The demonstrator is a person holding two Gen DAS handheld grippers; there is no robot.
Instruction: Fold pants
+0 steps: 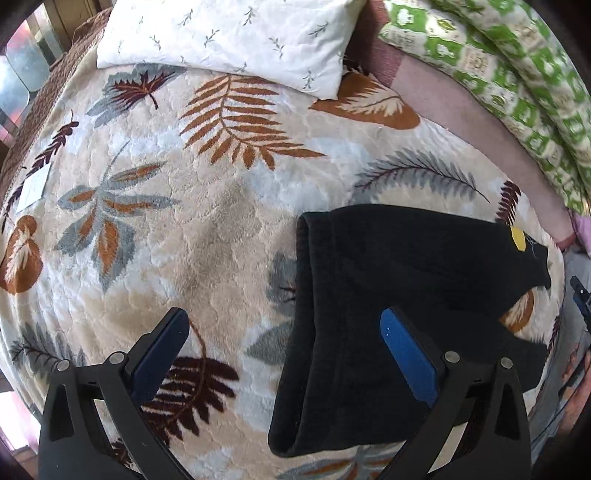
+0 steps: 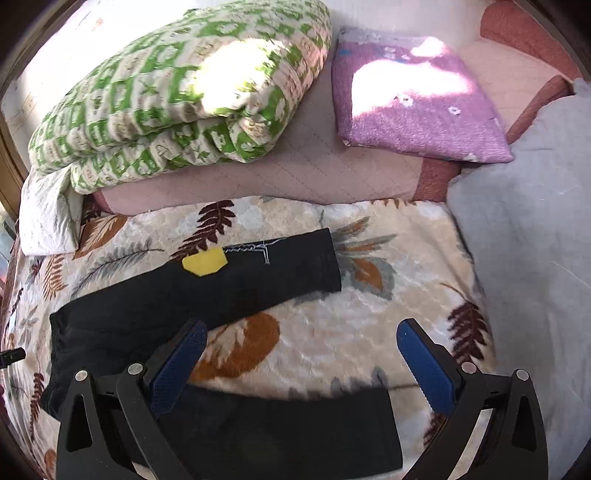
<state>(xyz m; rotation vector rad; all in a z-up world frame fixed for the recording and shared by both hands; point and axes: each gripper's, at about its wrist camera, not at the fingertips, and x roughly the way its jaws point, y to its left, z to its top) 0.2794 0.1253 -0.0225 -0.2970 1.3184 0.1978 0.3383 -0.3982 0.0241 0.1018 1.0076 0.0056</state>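
Black pants (image 1: 399, 295) lie spread flat on a leaf-patterned blanket (image 1: 207, 221), waistband toward the left, both legs splayed to the right. A yellow patch (image 2: 204, 261) marks the far leg (image 2: 258, 269); the near leg (image 2: 280, 428) runs along the bottom of the right wrist view. My left gripper (image 1: 284, 332) hovers open over the waistband edge, one blue pad over the blanket, the other over the black cloth. My right gripper (image 2: 301, 345) stands open above the blanket gap between the two legs, holding nothing.
A white pillow (image 1: 229, 33) lies at the head of the bed. A folded green-and-white quilt (image 2: 177, 88) and a folded purple blanket (image 2: 417, 110) rest on the pink sheet (image 2: 280, 173) behind. A grey cushion (image 2: 532, 236) sits at the right.
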